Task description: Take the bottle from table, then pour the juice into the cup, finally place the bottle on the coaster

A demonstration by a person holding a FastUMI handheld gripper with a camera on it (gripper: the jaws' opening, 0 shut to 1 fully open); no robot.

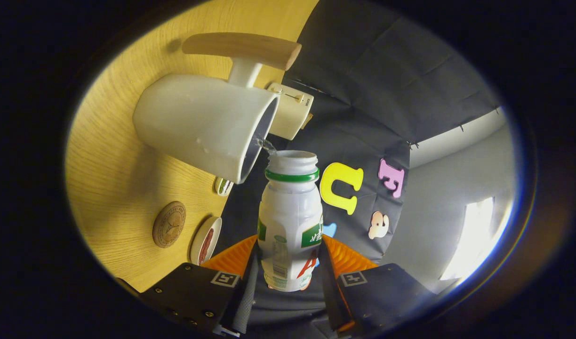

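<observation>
The bottle (290, 221) is white with a green ring under its open mouth. The gripper (288, 263) holds it: its two fingers press on the bottle's lower half, one on each side, so the claw is closed tight on the bottle. The bottle has no cap on. It is tipped over toward the cup (205, 125), and its mouth sits right at the cup's rim. A small bit of clear liquid shows between the mouth and the rim.

The cup is white and big. It stands on the table (114, 179), close to the table's edge. A short white stem comes out of its side, and a long wooden handle (243, 47) sits on the end of the stem.

Just past the cup, at the table's edge, is a cream box (292, 113) with little knobs on it.

The coaster (169, 224) is a round brown wooden disc with a carved mark on it. It lies flat on the table, well apart from the cup and a little way in from the edge. Nothing is on it.

Two small dishes lie along the table's edge. The first dish (205, 240) is beside the coaster and has something red-brown in it. The second dish (223, 187) is under the cup's rim, and I cannot tell what is in it.

The table is light wood.
</observation>
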